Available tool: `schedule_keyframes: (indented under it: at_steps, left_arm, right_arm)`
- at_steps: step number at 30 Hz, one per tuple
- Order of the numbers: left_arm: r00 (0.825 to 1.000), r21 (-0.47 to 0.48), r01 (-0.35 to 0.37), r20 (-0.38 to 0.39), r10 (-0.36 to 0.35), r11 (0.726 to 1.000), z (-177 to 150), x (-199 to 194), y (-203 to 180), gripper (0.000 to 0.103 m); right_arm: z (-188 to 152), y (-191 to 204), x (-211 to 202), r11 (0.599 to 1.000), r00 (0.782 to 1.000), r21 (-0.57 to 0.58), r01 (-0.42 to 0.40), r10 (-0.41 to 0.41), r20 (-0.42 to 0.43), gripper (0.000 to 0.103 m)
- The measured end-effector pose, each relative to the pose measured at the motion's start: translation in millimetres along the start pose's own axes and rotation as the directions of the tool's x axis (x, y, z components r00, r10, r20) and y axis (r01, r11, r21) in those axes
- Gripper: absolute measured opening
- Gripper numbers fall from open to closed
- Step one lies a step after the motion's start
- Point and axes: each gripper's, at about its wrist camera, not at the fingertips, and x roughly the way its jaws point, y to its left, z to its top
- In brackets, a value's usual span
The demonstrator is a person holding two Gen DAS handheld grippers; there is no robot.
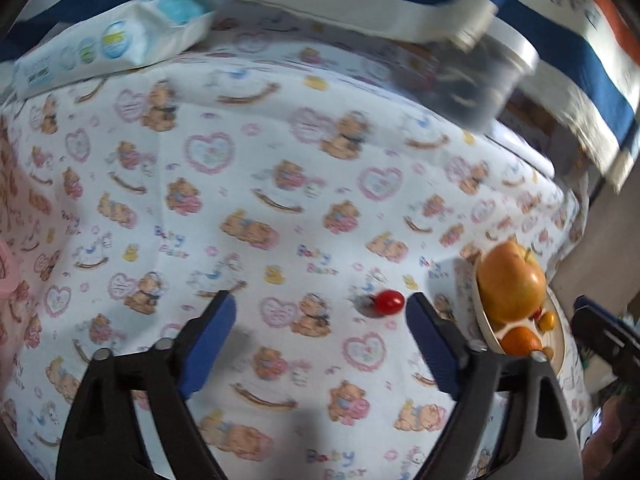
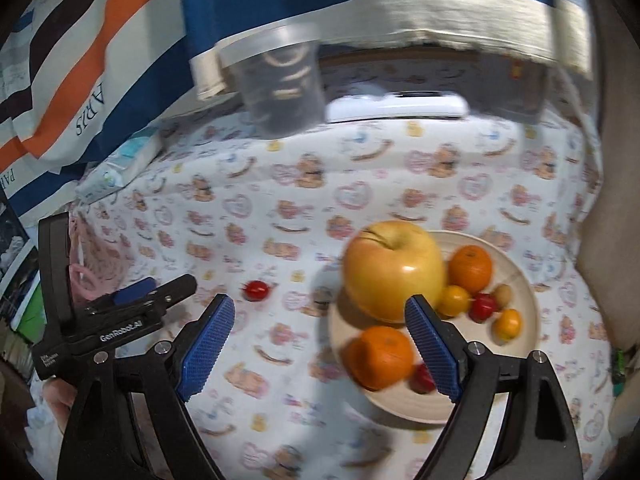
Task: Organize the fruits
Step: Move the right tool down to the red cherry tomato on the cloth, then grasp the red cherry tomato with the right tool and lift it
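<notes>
Fruits beside "GenRobot.AI" left claw

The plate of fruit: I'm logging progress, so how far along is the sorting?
Mostly done: the apple, two oranges and several small tomatoes already sit on the plate. Nothing is in hand; the left gripper and the right gripper are open and empty. Left: one red cherry tomato on the tablecloth, near the left fingers.

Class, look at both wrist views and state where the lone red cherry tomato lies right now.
The red cherry tomato lies alone on the bear-print cloth, left of the fruit plate and off it. In the left wrist view it sits just ahead of the open left hand-held gripper, near its right-side finger.
</notes>
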Motion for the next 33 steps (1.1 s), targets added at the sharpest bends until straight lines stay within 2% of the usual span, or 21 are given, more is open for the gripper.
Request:
schedule_keyframes:
  at_steps: [3, 8, 13, 17, 22, 24, 29, 33]
  left_arm:
    - [1.000, -0.050, 0.001, 0.002, -0.001, 0.999, 6, -2, 15, 0.073]
    - [1.000, -0.112, -0.008, -0.009, 0.007, 0.994, 10, -1, 32, 0.071]
    - [0.999, -0.134, -0.023, -0.030, 0.020, 0.991, 10, 4, 37, 0.069]
    - [0.997, -0.118, -0.051, -0.069, 0.044, 0.992, 6, 14, 34, 0.067]
    - [0.994, -0.120, -0.057, -0.094, 0.046, 0.991, 4, 20, 33, 0.067]
    - [0.992, -0.106, -0.094, -0.094, 0.084, 0.990, 4, 21, 32, 0.067]
    - [0.994, -0.126, -0.087, -0.077, 0.077, 0.988, 4, 18, 33, 0.067]
    - [0.995, -0.114, -0.085, -0.063, 0.078, 0.990, 5, 13, 33, 0.067]
  right_arm:
    - [6, 23, 27, 0.999, 0.999, -0.024, -0.028, 0.027, -0.044, 0.088]
    - [8, 45, 68, 0.997, 0.991, -0.039, -0.064, 0.059, -0.120, 0.073]
    - [6, 59, 101, 0.995, 0.983, -0.087, -0.050, 0.034, -0.178, 0.059]
    - [2, 64, 122, 0.995, 0.974, -0.088, -0.050, 0.029, -0.225, 0.057]
    - [-1, 67, 138, 0.994, 0.972, -0.107, -0.020, -0.006, -0.233, 0.053]
    - [-3, 66, 143, 0.994, 0.972, -0.104, -0.023, -0.002, -0.235, 0.051]
    - [-7, 65, 153, 0.994, 0.968, -0.101, -0.026, 0.000, -0.251, 0.037]
    - [-9, 67, 152, 0.992, 0.971, -0.123, -0.021, -0.009, -0.240, 0.030]
